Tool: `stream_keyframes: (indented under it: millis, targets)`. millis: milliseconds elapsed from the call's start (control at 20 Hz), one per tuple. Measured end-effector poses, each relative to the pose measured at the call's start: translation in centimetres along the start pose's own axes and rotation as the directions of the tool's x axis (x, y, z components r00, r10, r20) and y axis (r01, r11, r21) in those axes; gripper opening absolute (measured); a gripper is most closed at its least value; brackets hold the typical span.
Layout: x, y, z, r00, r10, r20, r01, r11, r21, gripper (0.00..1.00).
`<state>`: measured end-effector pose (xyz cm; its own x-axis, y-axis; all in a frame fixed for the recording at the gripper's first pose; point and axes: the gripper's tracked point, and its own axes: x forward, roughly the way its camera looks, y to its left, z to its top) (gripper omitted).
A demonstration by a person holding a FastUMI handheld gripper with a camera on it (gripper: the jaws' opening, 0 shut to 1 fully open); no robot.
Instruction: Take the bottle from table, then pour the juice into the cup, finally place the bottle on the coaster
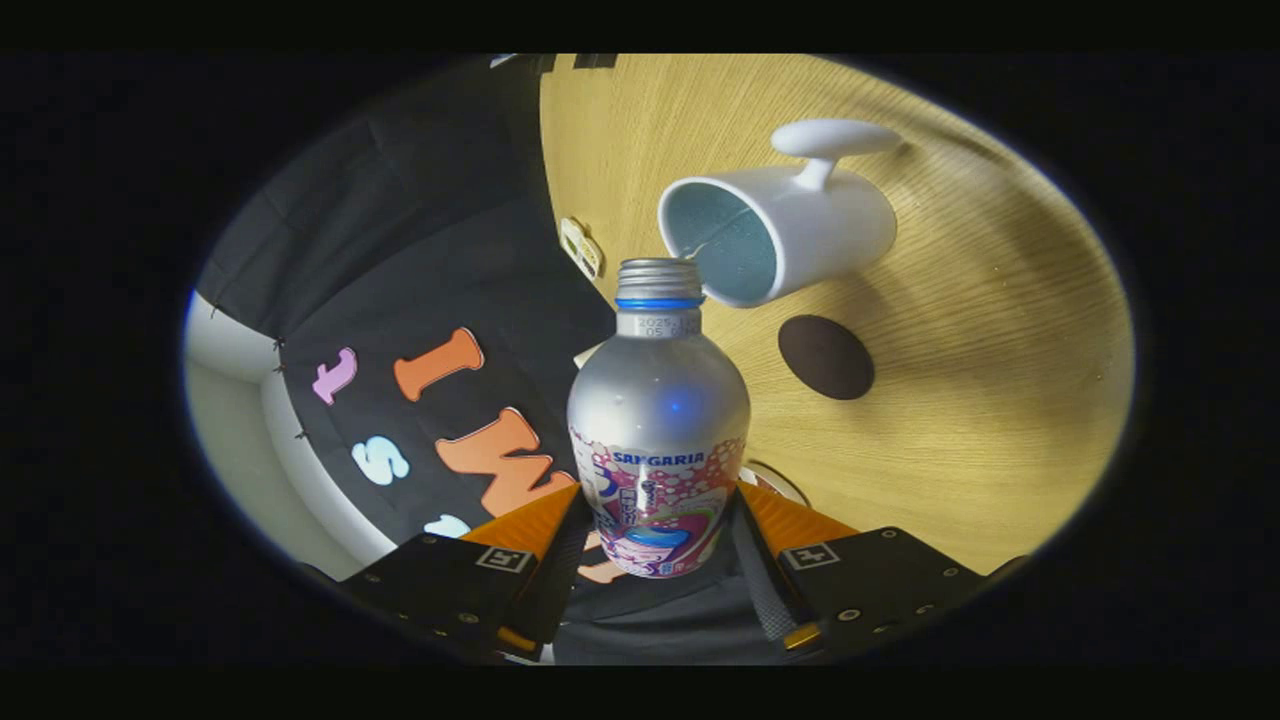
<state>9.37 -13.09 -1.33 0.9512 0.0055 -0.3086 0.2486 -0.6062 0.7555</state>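
Pouring looks like the step in hand: the gripper (pixel 660 545) has both fingers clamped on the lower body of the silver aluminium juice bottle (pixel 658 420), tilted so its open threaded mouth meets the rim of the white ceramic cup (pixel 790 235) on the light wooden table (pixel 1000 380). Next, I judge, comes righting the bottle and carrying it to the round dark-brown coaster (pixel 826 357) near the cup.

A staged recording booth rather than a lived-in room: a pale wood-grain tabletop (pixel 1000 330) fills the upper right of the frame, bare but for a few props, and a black cloth wall (pixel 430 250) hangs along its edge at the left. Beyond the cloth, at far left, a plain light wall (pixel 235 420) shows.
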Motion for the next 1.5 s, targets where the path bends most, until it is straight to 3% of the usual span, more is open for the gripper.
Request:
stream_keyframes:
  millis: [1500]
  targets:
    - [0.38,0.60,0.67,0.999,0.049,0.011,-0.050,0.980,0.193,0.75]
